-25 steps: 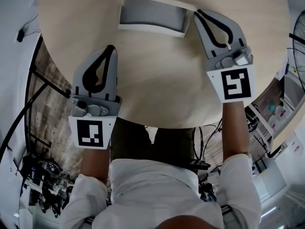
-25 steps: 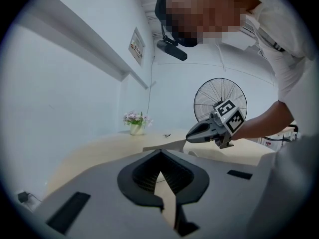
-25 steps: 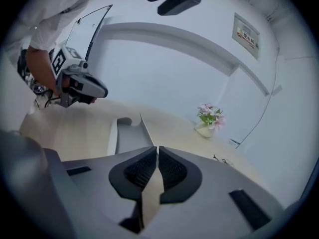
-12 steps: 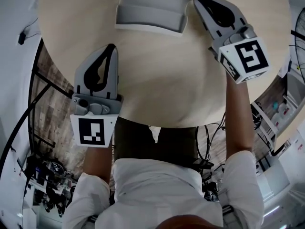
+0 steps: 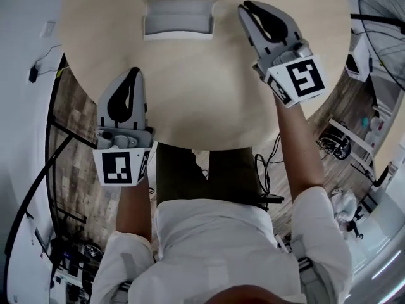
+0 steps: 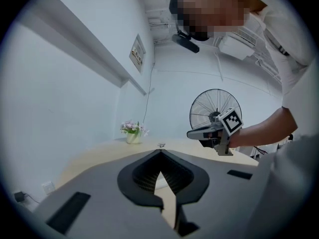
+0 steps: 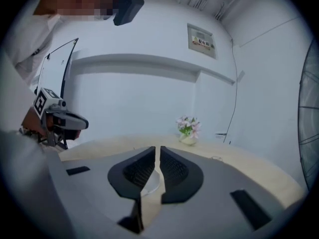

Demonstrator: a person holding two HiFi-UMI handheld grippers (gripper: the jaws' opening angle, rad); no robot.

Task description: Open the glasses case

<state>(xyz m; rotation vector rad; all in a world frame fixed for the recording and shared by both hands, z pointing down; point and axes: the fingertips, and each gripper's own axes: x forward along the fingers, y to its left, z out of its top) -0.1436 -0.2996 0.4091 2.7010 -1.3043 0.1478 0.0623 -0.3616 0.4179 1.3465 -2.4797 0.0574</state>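
The glasses case is white outside and grey inside. It lies open at the far side of the round wooden table. My right gripper is just right of the case's right end, a small gap apart, its jaws shut on nothing. My left gripper hovers over the table's near left part, well short of the case, also shut and empty. In the left gripper view the left gripper points across the table, with the right gripper ahead on the right. The right gripper view shows the right gripper with jaws nearly touching.
A small pot of flowers stands at the table's far edge by the wall. A floor fan is beyond the table on the right. Cables and frames lie on the floor around the table.
My right gripper has come off the case's right corner and now sits a little apart from it. The left gripper has held its place. The head view has shifted.
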